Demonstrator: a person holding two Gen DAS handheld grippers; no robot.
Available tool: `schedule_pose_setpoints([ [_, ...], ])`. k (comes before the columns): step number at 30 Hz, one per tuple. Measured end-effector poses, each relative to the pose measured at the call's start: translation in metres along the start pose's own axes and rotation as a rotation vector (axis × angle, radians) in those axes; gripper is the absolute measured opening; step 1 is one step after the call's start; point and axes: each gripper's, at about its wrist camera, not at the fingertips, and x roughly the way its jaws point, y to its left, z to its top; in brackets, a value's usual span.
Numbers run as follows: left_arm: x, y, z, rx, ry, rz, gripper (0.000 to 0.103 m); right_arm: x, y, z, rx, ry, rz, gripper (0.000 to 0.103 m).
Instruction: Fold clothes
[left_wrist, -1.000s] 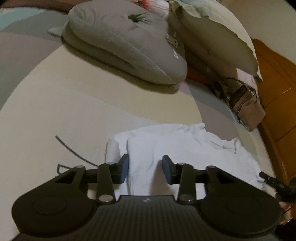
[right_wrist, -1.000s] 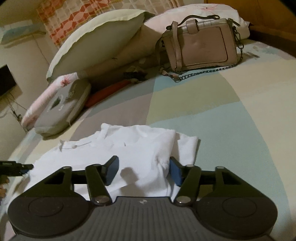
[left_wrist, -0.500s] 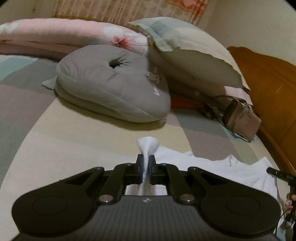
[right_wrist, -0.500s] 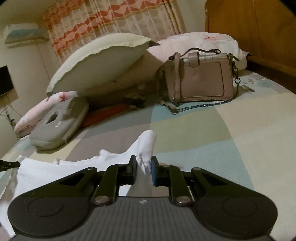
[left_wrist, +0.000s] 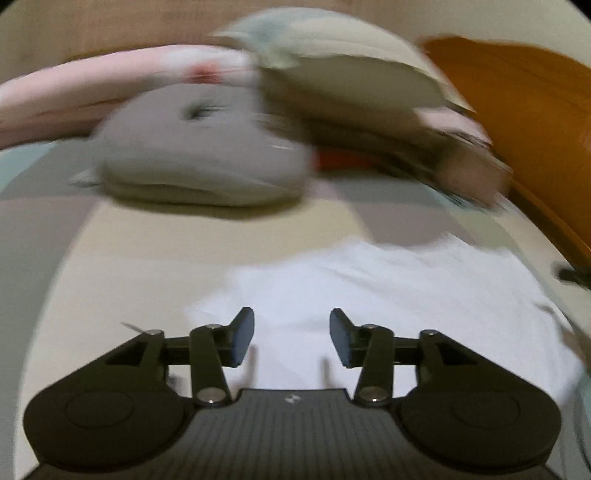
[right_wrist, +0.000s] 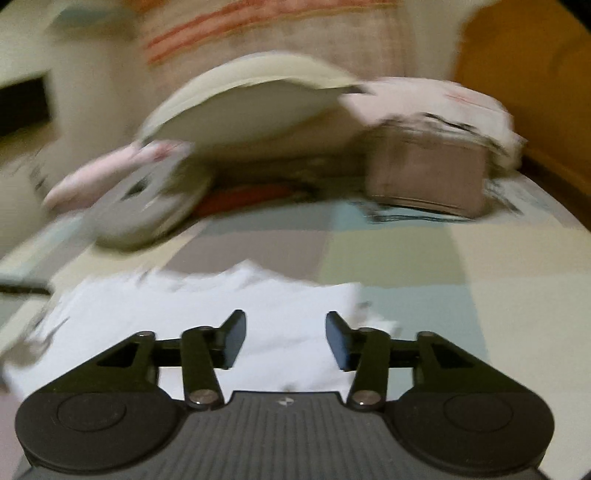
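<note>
White garment (left_wrist: 369, 295) lies flat on the bed (left_wrist: 147, 240). Left tool (left_wrist: 291, 341) and right tool (right_wrist: 285, 339) gape empty above it. Only the right view shows the handbag (right_wrist: 424, 177) clearly.

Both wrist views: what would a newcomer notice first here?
First the white garment, lying flat on the patchwork bed cover, just ahead of both open tools, left tool and right tool. Behind it, blurred by motion, a grey cushion and a beige handbag rest against the pillows.
</note>
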Motion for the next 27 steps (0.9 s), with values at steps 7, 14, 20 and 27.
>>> schedule_pose_setpoints([
  [7, -0.006, -0.027, -0.061, 0.088, 0.109, -0.022, 0.048, 0.009, 0.033, -0.049, -0.079, 0.142, 0.025, 0.057],
  [14, -0.031, -0.046, -0.052, 0.208, 0.093, 0.027, 0.050, 0.005, 0.045, -0.040, -0.080, 0.126, 0.041, 0.057],
  [20, 0.005, -0.051, -0.039, 0.146, 0.086, 0.034, 0.056, 0.044, 0.086, 0.012, -0.089, 0.102, 0.128, 0.057],
  [27, -0.018, -0.040, -0.078, 0.142, 0.081, 0.018, 0.060, 0.132, 0.147, 0.014, -0.183, 0.159, 0.154, 0.057],
])
